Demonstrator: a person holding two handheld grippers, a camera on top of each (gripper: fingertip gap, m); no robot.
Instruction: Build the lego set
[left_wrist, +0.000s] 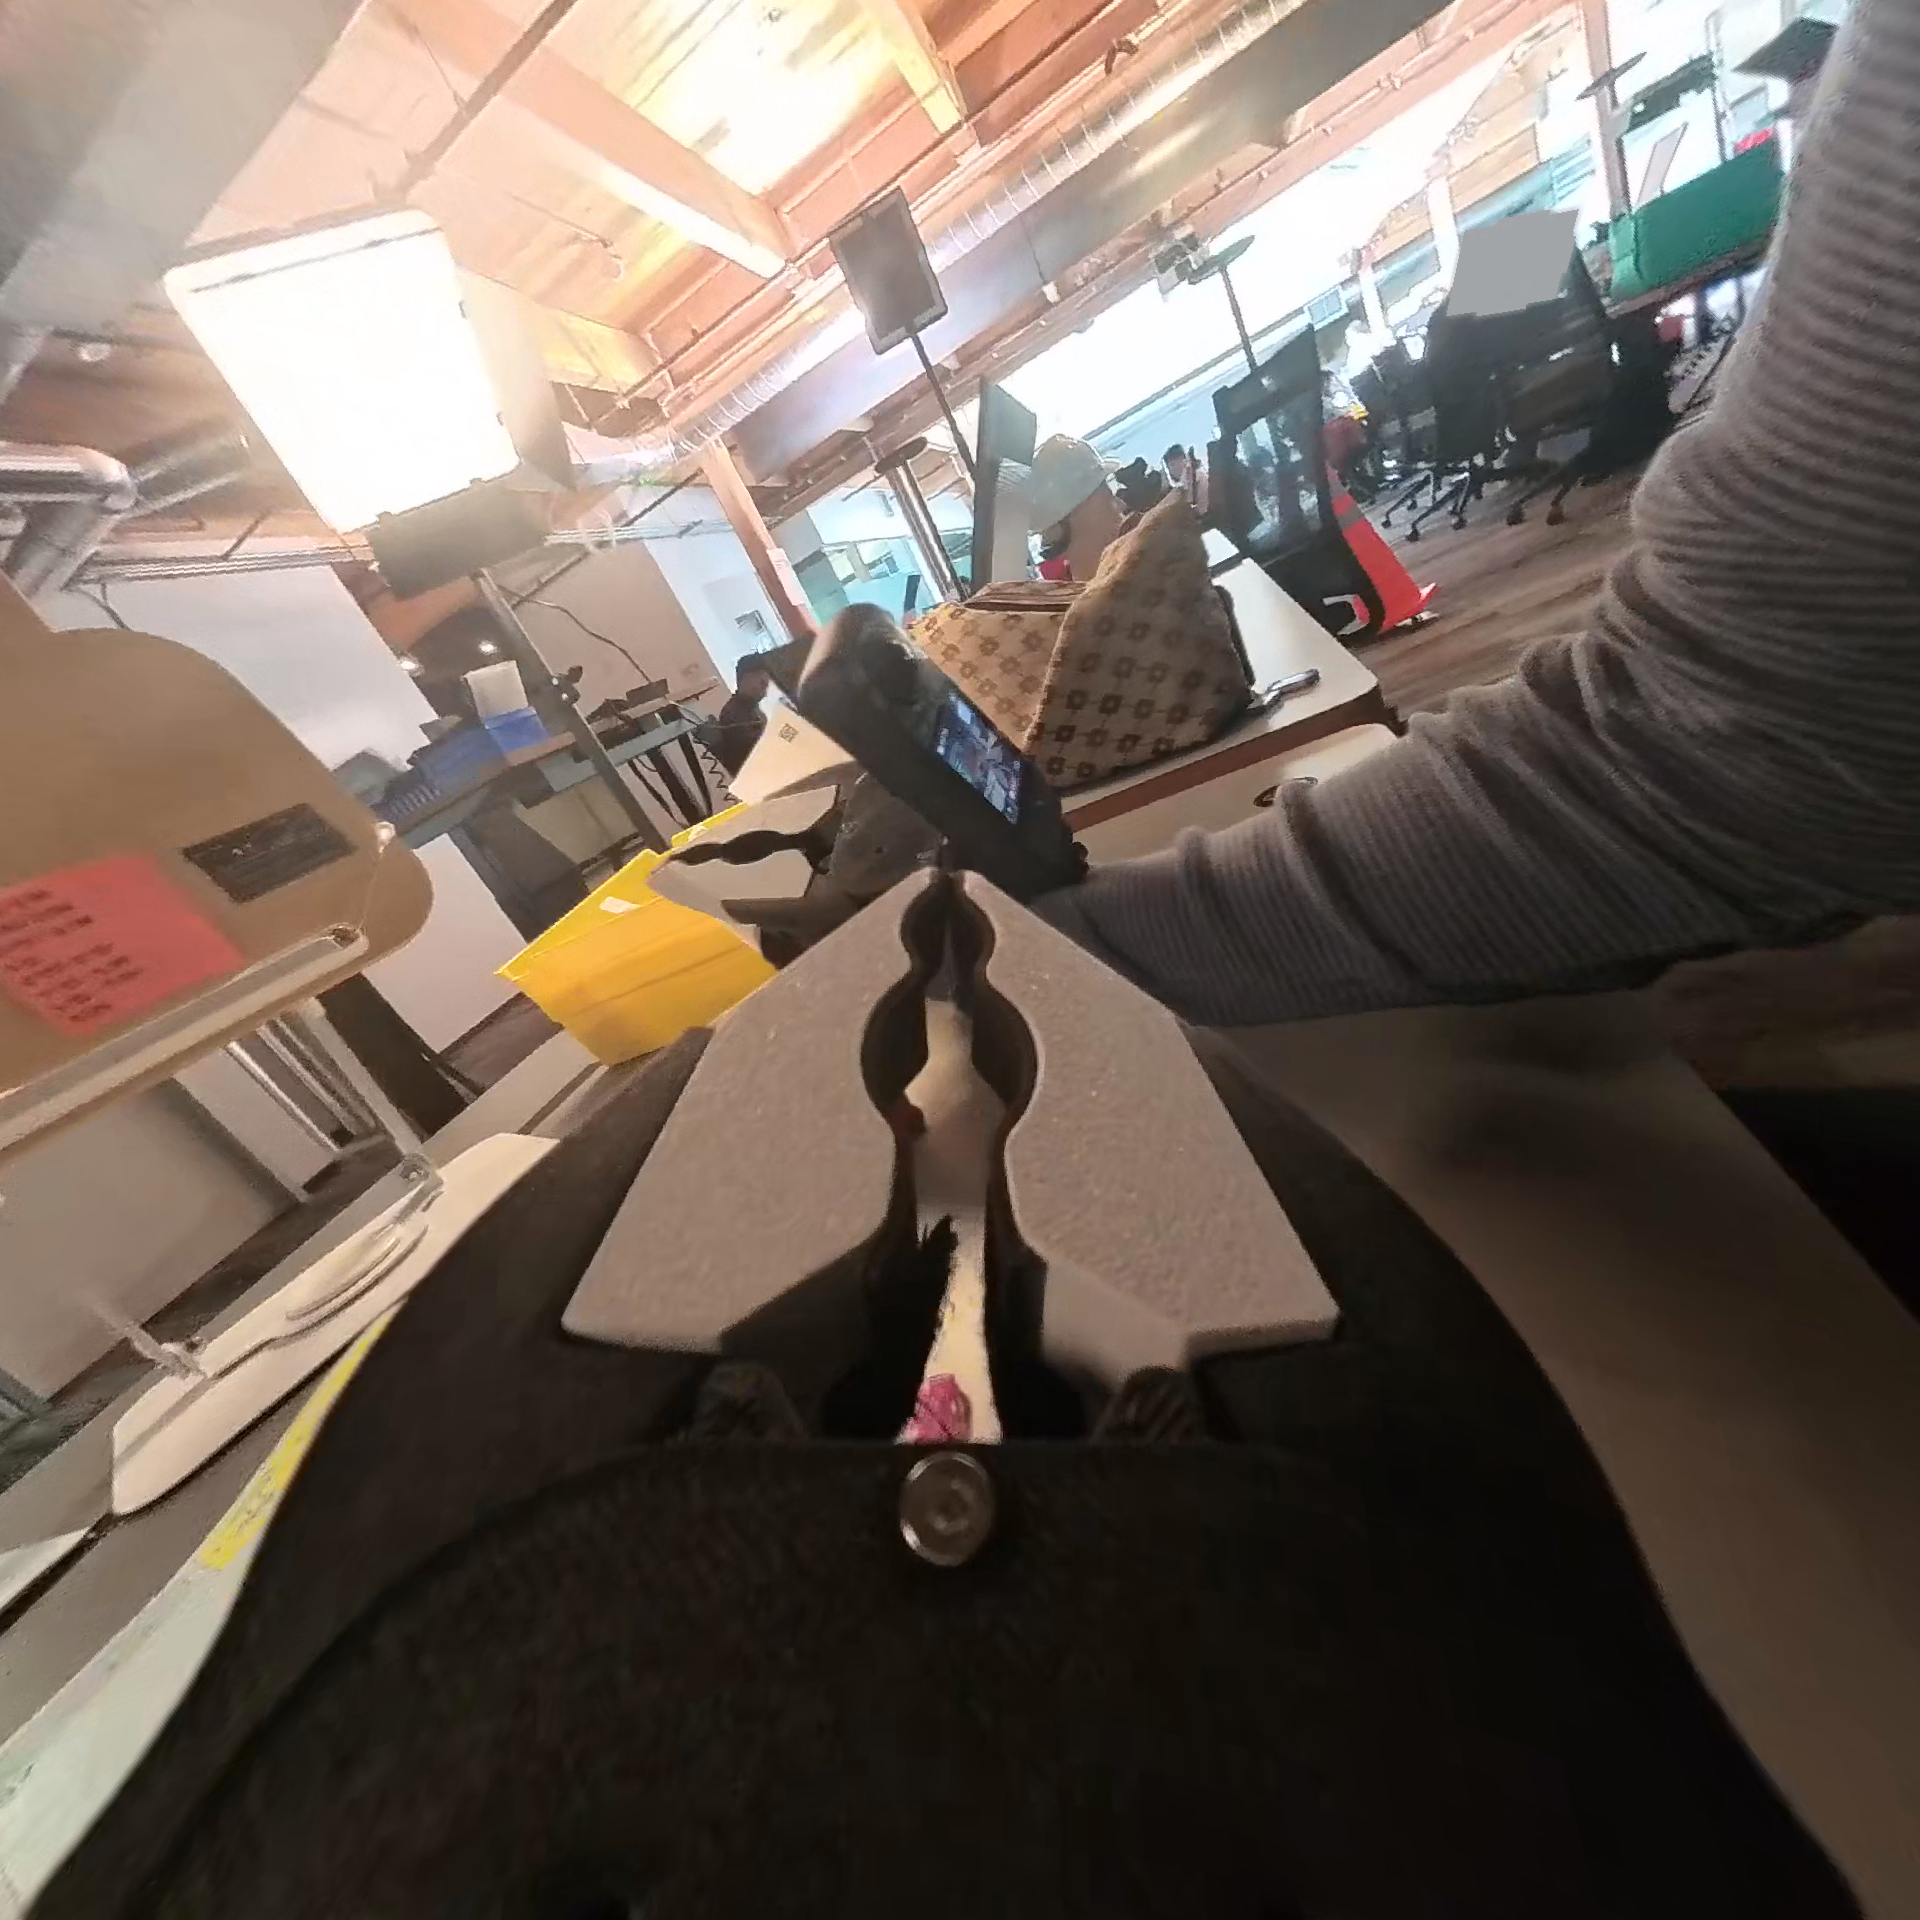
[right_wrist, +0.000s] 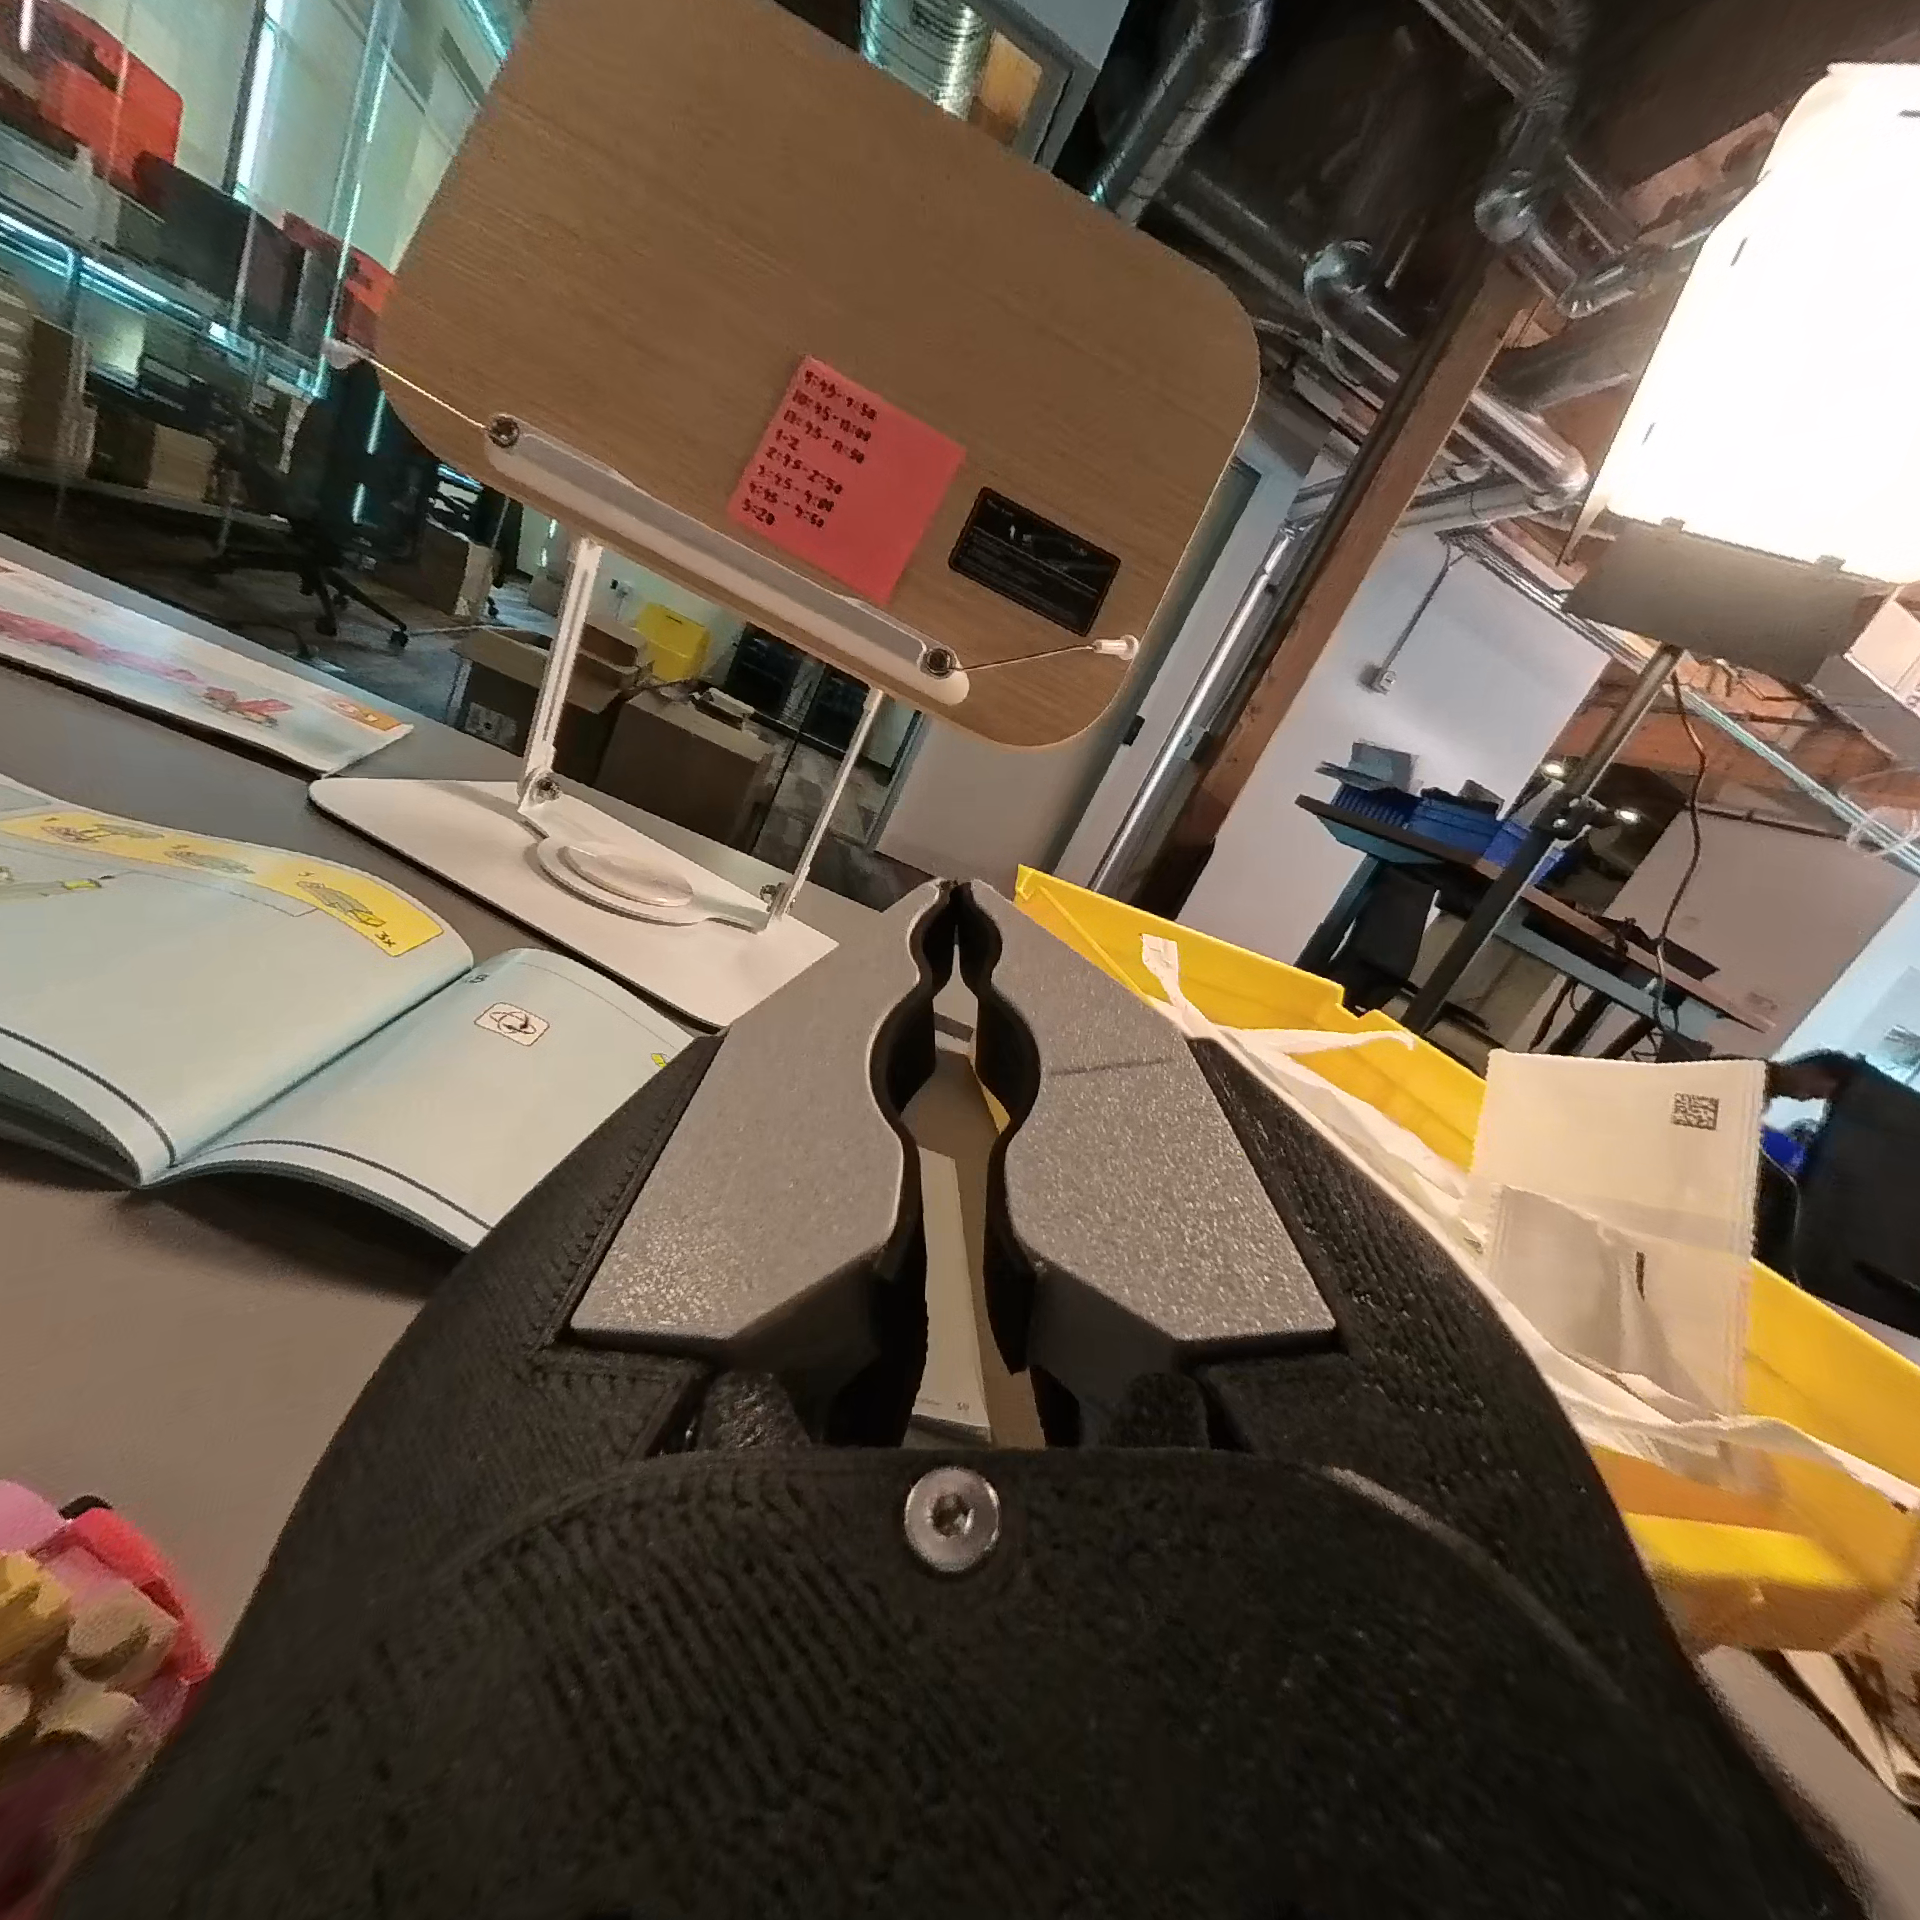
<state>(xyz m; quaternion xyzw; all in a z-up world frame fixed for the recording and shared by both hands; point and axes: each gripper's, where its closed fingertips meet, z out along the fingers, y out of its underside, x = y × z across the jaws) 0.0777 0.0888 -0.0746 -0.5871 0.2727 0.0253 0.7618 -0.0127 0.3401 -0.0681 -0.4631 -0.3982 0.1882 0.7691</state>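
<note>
In the left wrist view my left gripper (left_wrist: 948, 885) is shut, its grey fingertips touching, with nothing plain between them. A pink piece (left_wrist: 940, 1403) shows below it through the gap near the finger bases. My right gripper (left_wrist: 675, 858) shows farther off, also shut, over the yellow bin (left_wrist: 644, 966), with its black camera (left_wrist: 935, 748) above it. In the right wrist view my right gripper (right_wrist: 954, 896) is shut with nothing between its pads. An open instruction booklet (right_wrist: 260, 1029) lies on the dark table to its left. Pink and tan lego pieces (right_wrist: 73, 1673) sit at the lower left.
A wooden book stand (right_wrist: 831, 343) with a pink sticky note stands on a white base (right_wrist: 499, 831) behind the booklet. The yellow bin (right_wrist: 1309, 997) on the right holds white paper bags (right_wrist: 1621, 1174). A person's grey sleeve (left_wrist: 1558, 790) reaches in from the right. My hands' fingertips stand some 25 centimetres from each other.
</note>
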